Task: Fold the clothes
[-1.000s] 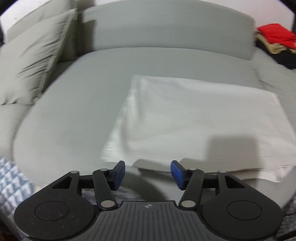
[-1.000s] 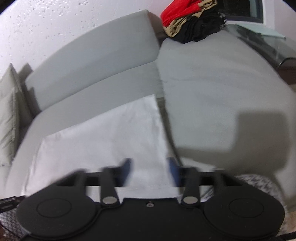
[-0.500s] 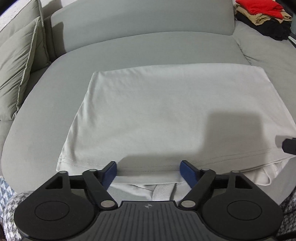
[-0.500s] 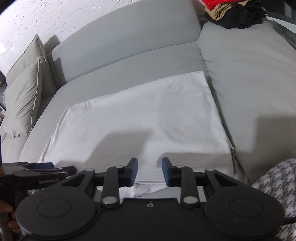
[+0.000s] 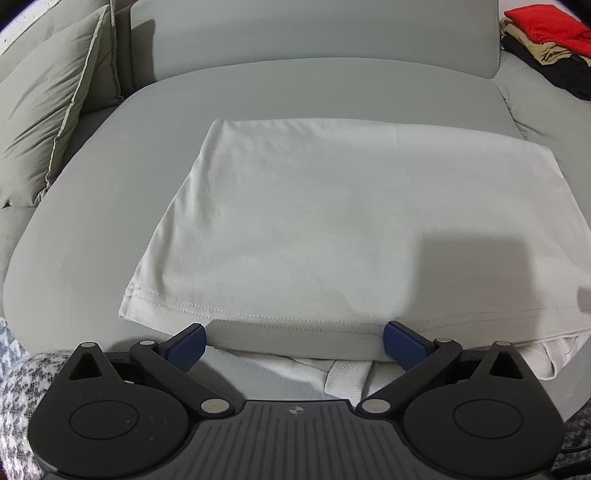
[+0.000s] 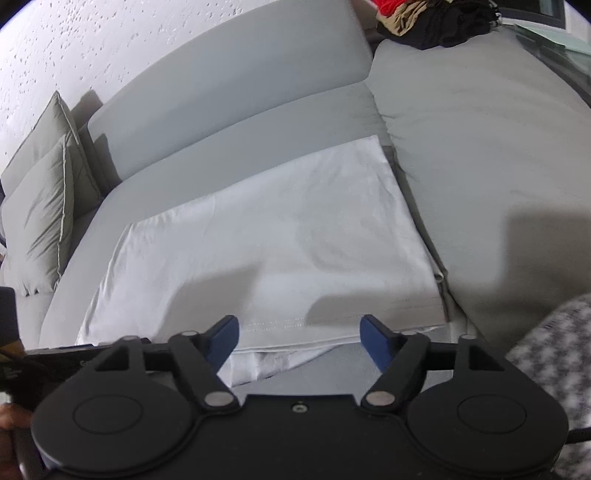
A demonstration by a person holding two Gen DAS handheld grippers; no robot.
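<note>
A white garment [image 5: 332, 221] lies folded in half and flat on the grey sofa seat [image 5: 110, 192], its stitched hem along the near edge and its ribbed collar [image 5: 347, 380] poking out underneath. My left gripper [image 5: 293, 343] hangs at that near hem with its jaws still opening wide and nothing pinched between them. In the right wrist view the same garment [image 6: 280, 240] spreads ahead. My right gripper [image 6: 301, 336] stands at the near hem toward the garment's right end, its jaws opening too, the blue pads clear of the cloth.
Grey-green cushions [image 5: 40, 122] lean at the sofa's left end. A pile of red, tan and black clothes [image 5: 546, 40] sits at the far right, also seen as the clothes pile [image 6: 432, 18]. A checked fabric [image 6: 554, 369] hangs at the sofa's near right. The left gripper's body [image 6: 55, 362] shows at lower left.
Both grippers' jaws have spread much wider apart. The views have steadied over the garment's near hem, which lies flat on the seat with nothing pinching it.
</note>
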